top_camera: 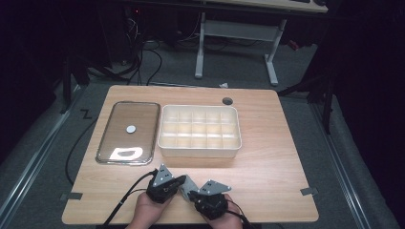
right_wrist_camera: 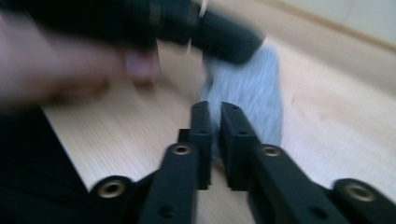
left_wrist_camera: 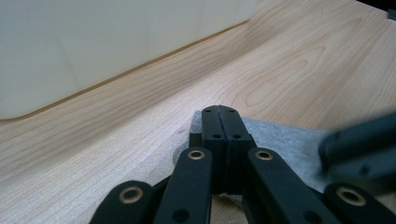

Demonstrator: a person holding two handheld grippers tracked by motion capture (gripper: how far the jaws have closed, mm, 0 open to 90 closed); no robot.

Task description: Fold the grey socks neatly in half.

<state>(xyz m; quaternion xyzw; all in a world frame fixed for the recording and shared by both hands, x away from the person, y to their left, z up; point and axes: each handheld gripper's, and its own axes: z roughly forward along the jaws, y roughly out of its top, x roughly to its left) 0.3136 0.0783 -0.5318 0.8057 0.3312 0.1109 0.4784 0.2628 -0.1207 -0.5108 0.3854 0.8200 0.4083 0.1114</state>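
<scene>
A small grey cloth (top_camera: 189, 183) lies on the wooden table (top_camera: 267, 162) near its front edge, between the two grippers. The left gripper (left_wrist_camera: 219, 119) has its jaws closed on one edge of the cloth. The right gripper (right_wrist_camera: 214, 114) has a narrow gap between its jaws, above the cloth. Behind stands a white divided box (top_camera: 199, 131), beside a tray (top_camera: 128, 132).

High view looks down, forward over whole table (top_camera: 267, 157); both gripper views skim tabletop close, sharing grey cloth (left_wrist_camera: 299, 140).

Matt grey cloth (left_wrist_camera: 289, 140) on smooth wood-grain table (left_wrist_camera: 299, 70)
</scene>
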